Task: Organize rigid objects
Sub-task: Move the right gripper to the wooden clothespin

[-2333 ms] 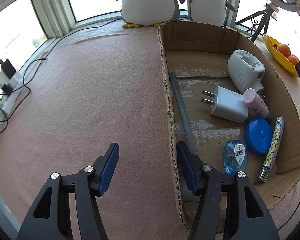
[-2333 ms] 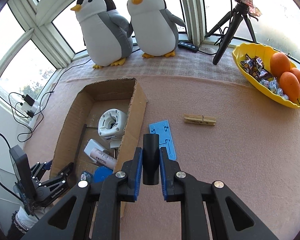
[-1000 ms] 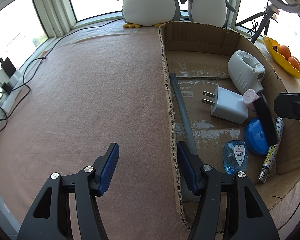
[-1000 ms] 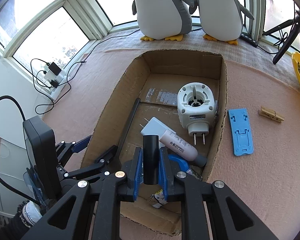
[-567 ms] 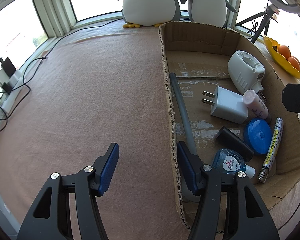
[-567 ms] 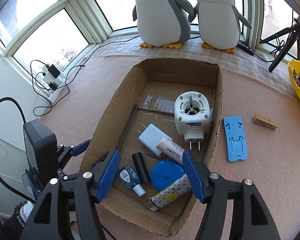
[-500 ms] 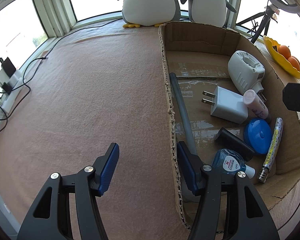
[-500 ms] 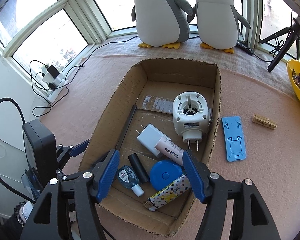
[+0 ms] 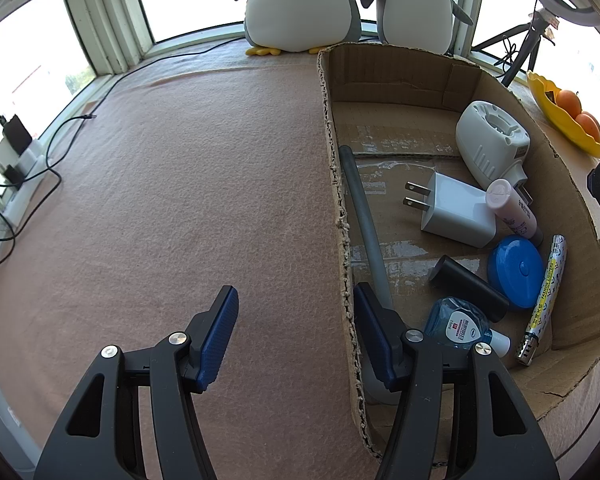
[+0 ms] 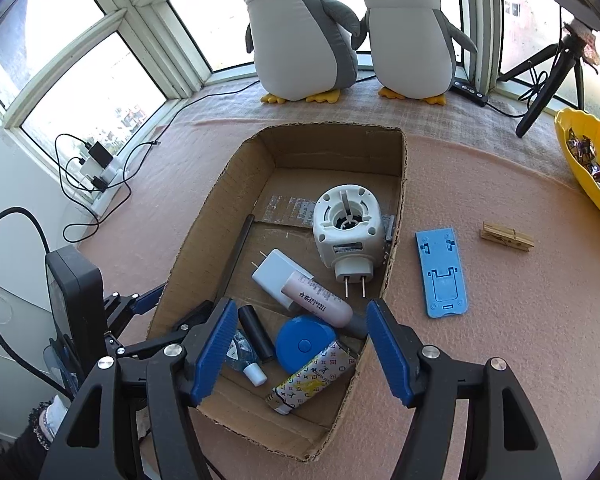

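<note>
An open cardboard box [image 10: 396, 184] [image 9: 332, 128] lies on the pink felt table. In it are a black cylinder [image 10: 256, 332] [image 9: 468, 292], a blue round case [image 10: 304, 342], a white charger [image 10: 276, 274], a pink tube [image 10: 318, 298], a white plug-in device [image 10: 348, 224], a patterned lighter [image 10: 312, 380], a small blue bottle [image 10: 240, 354] and a grey rod [image 9: 364, 224]. My right gripper [image 10: 298, 348] is open and empty above the box's near end. My left gripper [image 9: 296, 332] is open and straddles the box's left wall. A blue phone stand [image 10: 440, 272] and a wooden clothespin [image 10: 506, 236] lie right of the box.
Two plush penguins [image 10: 304, 28] stand at the window behind the box. A yellow bowl with oranges and sweets [image 10: 588, 160] is at the right edge, a black tripod [image 10: 548, 68] behind it. Chargers and cables [image 10: 96, 164] lie by the left window.
My right gripper carried the black cylinder over the box, opened and dropped it among the items. The blue bottle was nudged. The right gripper has since pulled back and up. The left gripper stayed still.
</note>
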Demonstrator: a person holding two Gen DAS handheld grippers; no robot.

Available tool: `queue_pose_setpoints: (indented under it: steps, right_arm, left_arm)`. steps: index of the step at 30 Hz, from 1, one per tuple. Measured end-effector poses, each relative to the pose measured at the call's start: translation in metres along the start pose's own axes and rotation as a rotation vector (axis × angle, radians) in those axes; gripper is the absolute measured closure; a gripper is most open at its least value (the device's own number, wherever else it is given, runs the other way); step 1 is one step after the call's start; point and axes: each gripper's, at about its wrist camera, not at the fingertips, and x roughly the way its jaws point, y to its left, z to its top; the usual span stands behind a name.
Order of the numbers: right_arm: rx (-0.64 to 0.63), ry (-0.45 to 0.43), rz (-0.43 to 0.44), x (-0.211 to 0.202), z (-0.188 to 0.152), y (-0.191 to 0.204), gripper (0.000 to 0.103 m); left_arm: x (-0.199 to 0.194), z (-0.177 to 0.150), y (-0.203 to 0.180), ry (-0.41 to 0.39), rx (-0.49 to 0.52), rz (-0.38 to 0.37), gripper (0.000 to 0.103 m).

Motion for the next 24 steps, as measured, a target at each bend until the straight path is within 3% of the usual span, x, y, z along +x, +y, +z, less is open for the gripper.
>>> queue_pose_setpoints:
  steps: [14, 24]
  right_arm:
    - [0.111, -0.039, -0.08, -0.024, -0.005, -0.077, 0.04]
    - [0.063, -0.068, -0.17, -0.022, 0.014, -0.118, 0.04]
  left_arm:
    - [0.0, 0.0, 0.0, 0.0, 0.001, 0.002, 0.043]
    - [0.0, 0.0, -0.001, 0.002, 0.004, 0.008, 0.043]
